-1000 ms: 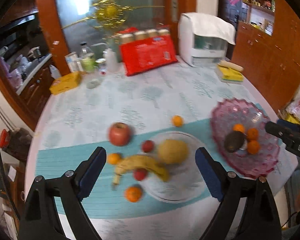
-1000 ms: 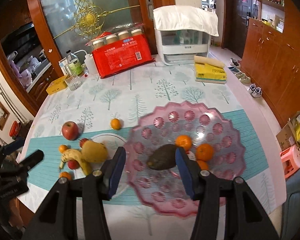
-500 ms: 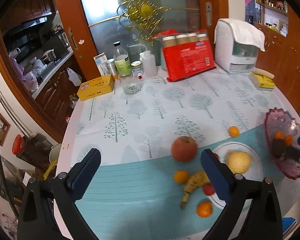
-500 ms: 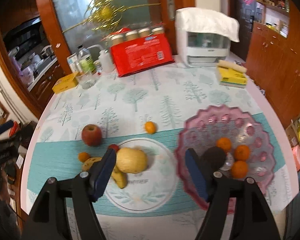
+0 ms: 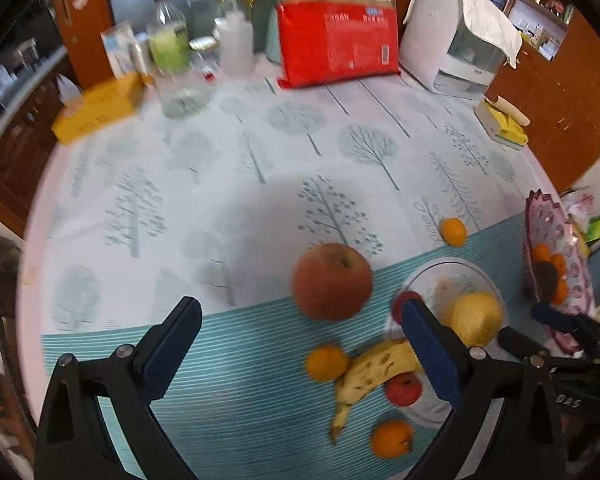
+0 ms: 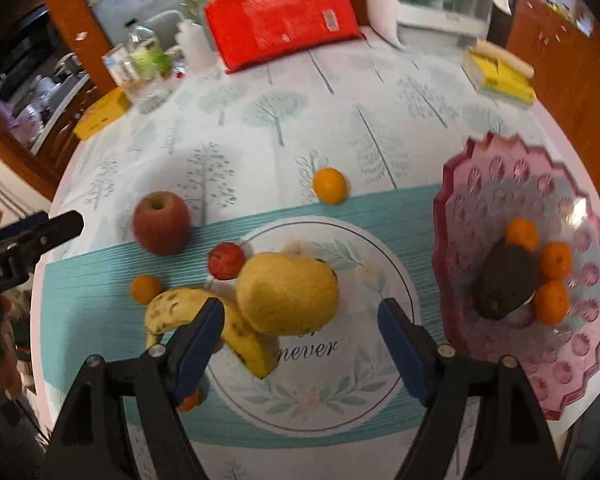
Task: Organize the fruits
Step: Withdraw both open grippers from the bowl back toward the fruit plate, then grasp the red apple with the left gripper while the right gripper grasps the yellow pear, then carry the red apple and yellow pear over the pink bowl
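My left tool point(image 5: 300, 344) is spread wide with nothing gripped, and between its blue pads I'm looking down at the big red apple point(image 5: 332, 281), which sits on the table point(image 5: 220, 168) right where the tree-print cloth meets the teal stripe. Just beside it, nearer me, there's a small orange point(image 5: 326, 362) touching the spotted banana point(image 5: 374, 368), a little red fruit point(image 5: 403, 388) tucked against the banana, and another orange point(image 5: 392, 438) closest to me. One more orange point(image 5: 453, 232) lies on its own farther back. My right tool point(image 6: 300, 320) is opening at this moment, and it holds nothing; it hangs over the white plate point(image 6: 364, 368), with the yellow pear-like fruit point(image 6: 287, 292) sitting on that plate between the pads but untouched. The banana reaches from the cloth onto the plate's left edge, and a small red apple point(image 6: 226, 260) rests at the plate's rim. Off to the right, well apart from the plate's fruit, the pink glass bowl point(image 6: 496, 184) carries a dark avocado point(image 6: 504, 284) with three small oranges point(image 6: 555, 260) packed round it. At the back of the table I see the red package point(image 6: 280, 24) and a yellow box point(image 5: 96, 112), both blurred.
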Motion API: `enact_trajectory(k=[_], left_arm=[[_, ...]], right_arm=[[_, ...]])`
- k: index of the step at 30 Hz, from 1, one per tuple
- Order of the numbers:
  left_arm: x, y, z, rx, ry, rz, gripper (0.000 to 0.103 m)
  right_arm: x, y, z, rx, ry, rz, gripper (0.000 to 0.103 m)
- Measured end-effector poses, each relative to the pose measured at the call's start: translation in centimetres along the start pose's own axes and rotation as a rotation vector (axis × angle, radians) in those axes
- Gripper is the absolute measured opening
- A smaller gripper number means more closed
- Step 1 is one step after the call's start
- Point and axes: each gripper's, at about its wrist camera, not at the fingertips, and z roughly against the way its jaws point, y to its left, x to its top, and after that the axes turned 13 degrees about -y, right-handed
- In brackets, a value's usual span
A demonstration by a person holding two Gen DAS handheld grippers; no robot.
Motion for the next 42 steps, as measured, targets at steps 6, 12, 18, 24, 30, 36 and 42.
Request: enact_trajectory(k=[6,12,18,24,30,36,42], left_arm=[[0.0,-0.6,-4.1,-0.022,0.058,0.018,0.100],[-0.3,-2.0,-7.0,0.034,0.076,-0.027,0.099],[-0.5,-2.8,-9.0,0.087,0.085,-0.060,0.099],[-0.7,-3.1,-10.2,0.103,0.092,-0.072,0.099],[-0.9,-2.6,-10.9,0.061,0.109,-0.036,0.084],[-1.0,-3.1,-10.8,0.024,0.097,-0.031,0.070],[-1.2,-2.8,-10.4,0.030,0.098,-0.037,0.070]], right_arm=[[-0.3,-0.3,-2.6,-0.015,0.044,-0.033,0.083],[0.0,0.4,-3.9,0.010,0.050,-0.019,0.088],[0.3,1.0,-5.1,0.049,0.068,-0.015,0.088],[0.5,1.5,-6.3,0.080,0.082,-0.022,0.088],[0.5,1.2,-7.2,0.104,0.093,-0.054,0.088],[0.2,1.3,-7.7,0.155,0.100,-0.081,0.074],[0.0,1.5,-7.0,0.129,0.074,-0.054,0.073]])
